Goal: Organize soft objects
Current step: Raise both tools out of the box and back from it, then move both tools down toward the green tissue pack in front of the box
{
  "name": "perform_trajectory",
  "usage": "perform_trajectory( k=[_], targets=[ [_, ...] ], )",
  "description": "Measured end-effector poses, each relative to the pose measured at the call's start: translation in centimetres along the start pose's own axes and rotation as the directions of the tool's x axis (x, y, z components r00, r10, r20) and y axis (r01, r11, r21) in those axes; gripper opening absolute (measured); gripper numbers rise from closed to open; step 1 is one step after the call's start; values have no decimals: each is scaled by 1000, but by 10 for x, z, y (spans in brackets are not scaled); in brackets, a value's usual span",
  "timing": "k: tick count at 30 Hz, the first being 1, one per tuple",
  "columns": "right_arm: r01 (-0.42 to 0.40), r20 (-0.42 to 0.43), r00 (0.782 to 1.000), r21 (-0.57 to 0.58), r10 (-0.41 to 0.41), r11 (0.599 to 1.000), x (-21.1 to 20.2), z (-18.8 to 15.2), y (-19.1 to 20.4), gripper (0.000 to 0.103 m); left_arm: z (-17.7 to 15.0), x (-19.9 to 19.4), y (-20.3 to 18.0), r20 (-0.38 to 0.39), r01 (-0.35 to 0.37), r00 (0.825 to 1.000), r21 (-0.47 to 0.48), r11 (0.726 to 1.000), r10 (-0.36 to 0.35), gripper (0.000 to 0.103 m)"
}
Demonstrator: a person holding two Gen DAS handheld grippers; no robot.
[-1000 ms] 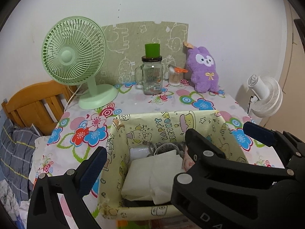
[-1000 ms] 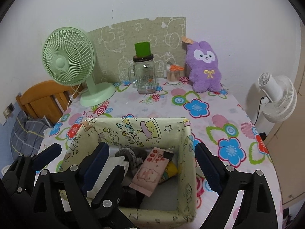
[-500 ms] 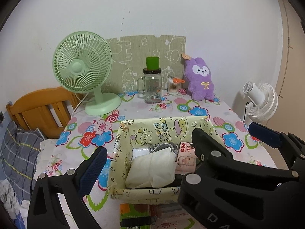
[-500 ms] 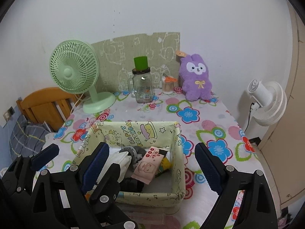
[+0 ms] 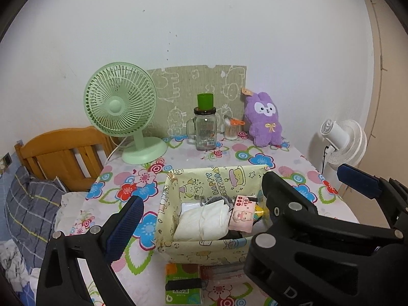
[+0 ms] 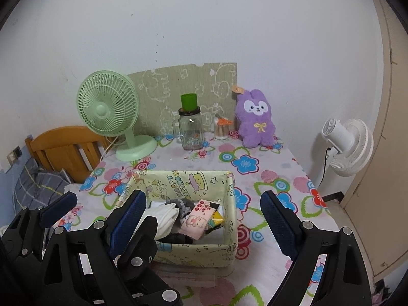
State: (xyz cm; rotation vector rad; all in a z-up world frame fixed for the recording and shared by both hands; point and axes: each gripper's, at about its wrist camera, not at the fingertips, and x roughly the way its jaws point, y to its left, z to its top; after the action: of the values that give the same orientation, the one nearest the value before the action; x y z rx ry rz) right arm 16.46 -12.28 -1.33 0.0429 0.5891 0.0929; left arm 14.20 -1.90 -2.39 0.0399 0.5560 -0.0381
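Observation:
A yellow cartoon-print storage box [image 5: 214, 181] [image 6: 183, 181] stands on the flowered table. Inside lie a folded white cloth [image 5: 204, 220] [image 6: 163, 215], a grey sock [image 6: 181, 204], a pink tissue pack [image 5: 241, 215] [image 6: 196, 221] and a yellow packet [image 6: 216, 220]. A purple plush rabbit [image 5: 264, 121] [image 6: 256, 119] sits at the back of the table. My left gripper [image 5: 237, 196] is open and empty, above and in front of the box. My right gripper [image 6: 201, 219] is open and empty, also in front of the box. The left gripper's fingers [image 6: 58, 206] show at lower left in the right wrist view.
A green desk fan [image 5: 122, 107] [image 6: 109, 109], a glass jar with green cup [image 5: 205, 127] [image 6: 190, 125] and a cotton swab cup [image 5: 230, 130] stand at the back. A green tissue pack [image 5: 182, 285] lies before the box. A white fan [image 6: 349, 145] stands right, a wooden bedhead [image 5: 58, 153] left.
Both grippers have pulled back and up from the box, so the box looks smaller and farther away. Both stay open and empty. The green tissue pack has come into view.

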Motion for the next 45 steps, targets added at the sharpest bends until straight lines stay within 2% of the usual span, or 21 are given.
perform_trajectory(
  k=[28,35,39,45],
  targets=[
    [-17,96,995,-8,18,1000,-76,-29,8,93,-28,-67,0,85,4,996,-1,1000,-4,99],
    [-28,96,995,3,28,1000,-82,-40,9,93,-39,-75,1,85,9,996,-9,1000,-8,99],
    [-34,86,996,9,33,999,-83,-47,9,99,-44,-77,1,85,5,996,-11,1000,-4,99],
    [-35,76,997,11,34,999,-81,-56,9,99,-54,-75,1,68,13,998,-22,1000,-12,99]
  ],
)
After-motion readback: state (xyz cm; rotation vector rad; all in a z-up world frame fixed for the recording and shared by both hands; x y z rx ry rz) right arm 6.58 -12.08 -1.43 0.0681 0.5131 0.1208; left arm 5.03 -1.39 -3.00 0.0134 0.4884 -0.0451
